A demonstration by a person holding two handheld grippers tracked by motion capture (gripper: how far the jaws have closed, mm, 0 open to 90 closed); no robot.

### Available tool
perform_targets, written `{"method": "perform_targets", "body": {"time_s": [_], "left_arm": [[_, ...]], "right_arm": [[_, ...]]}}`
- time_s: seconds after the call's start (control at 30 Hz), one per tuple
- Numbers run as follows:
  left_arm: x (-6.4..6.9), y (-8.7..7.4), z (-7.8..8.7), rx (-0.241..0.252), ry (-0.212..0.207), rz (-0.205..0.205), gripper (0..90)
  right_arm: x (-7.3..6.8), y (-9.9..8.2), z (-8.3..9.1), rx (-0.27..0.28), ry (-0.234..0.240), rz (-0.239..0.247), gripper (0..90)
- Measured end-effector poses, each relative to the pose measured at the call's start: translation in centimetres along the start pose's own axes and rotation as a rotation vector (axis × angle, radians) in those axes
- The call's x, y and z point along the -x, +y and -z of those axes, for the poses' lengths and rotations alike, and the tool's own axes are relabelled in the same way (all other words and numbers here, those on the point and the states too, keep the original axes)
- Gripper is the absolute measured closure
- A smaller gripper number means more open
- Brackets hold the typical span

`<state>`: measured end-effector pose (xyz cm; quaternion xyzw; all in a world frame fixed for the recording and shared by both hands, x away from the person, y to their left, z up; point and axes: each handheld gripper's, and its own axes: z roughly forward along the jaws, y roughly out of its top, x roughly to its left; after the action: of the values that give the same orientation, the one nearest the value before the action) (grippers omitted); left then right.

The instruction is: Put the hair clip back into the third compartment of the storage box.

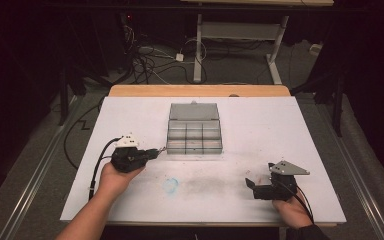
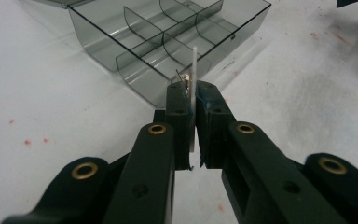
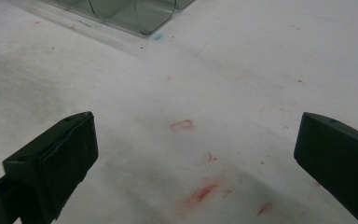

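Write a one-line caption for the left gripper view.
Left gripper shut on a thin white strip, aimed at the open clear compartment box.

A white surface [image 1: 260, 130] carried the work, its wooden edge [image 1: 200, 90] showing along the 12 o'clock side. On it, just toward 12 o'clock from the middle, lay a smoky clear compartment box [image 1: 194, 137] with its lid [image 1: 194, 111] folded open flat behind it. Toward 6 o'clock of the box sat a faint blue ring mark [image 1: 170, 185] beside a grey smudge [image 1: 205, 184]; small red flecks [image 3: 204, 191] dotted the sheet.
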<state>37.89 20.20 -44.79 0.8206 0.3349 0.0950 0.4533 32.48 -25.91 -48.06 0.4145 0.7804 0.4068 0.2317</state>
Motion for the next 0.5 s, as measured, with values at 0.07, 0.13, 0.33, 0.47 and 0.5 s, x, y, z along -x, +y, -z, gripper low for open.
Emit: {"method": "perform_targets", "body": {"time_s": [0.07,0.13,0.33,0.47,0.5], "left_arm": [[0.0,0.4,-0.2,0.001,-0.002,-0.005,82.2],[-0.1,0.9,-0.5,-0.001,-0.003,-0.010,82.2],[-0.1,2.0,-1.7,-0.003,-0.011,-0.016,82.2],[0.0,2.9,-2.5,-0.004,-0.018,-0.030,82.2],[0.1,3.1,-2.7,-0.006,-0.018,-0.034,82.2]], "right_arm": [[0.0,0.0,0.0,0.000,0.000,-0.002,0.5],[0.0,0.0,0.0,0.001,0.001,-0.003,0.5],[0.1,0.0,0.0,0.000,0.002,-0.004,0.5],[0.0,0.0,0.0,0.001,0.002,-0.003,0.5],[0.0,0.0,0.0,0.001,0.002,-0.003,0.5]]}}
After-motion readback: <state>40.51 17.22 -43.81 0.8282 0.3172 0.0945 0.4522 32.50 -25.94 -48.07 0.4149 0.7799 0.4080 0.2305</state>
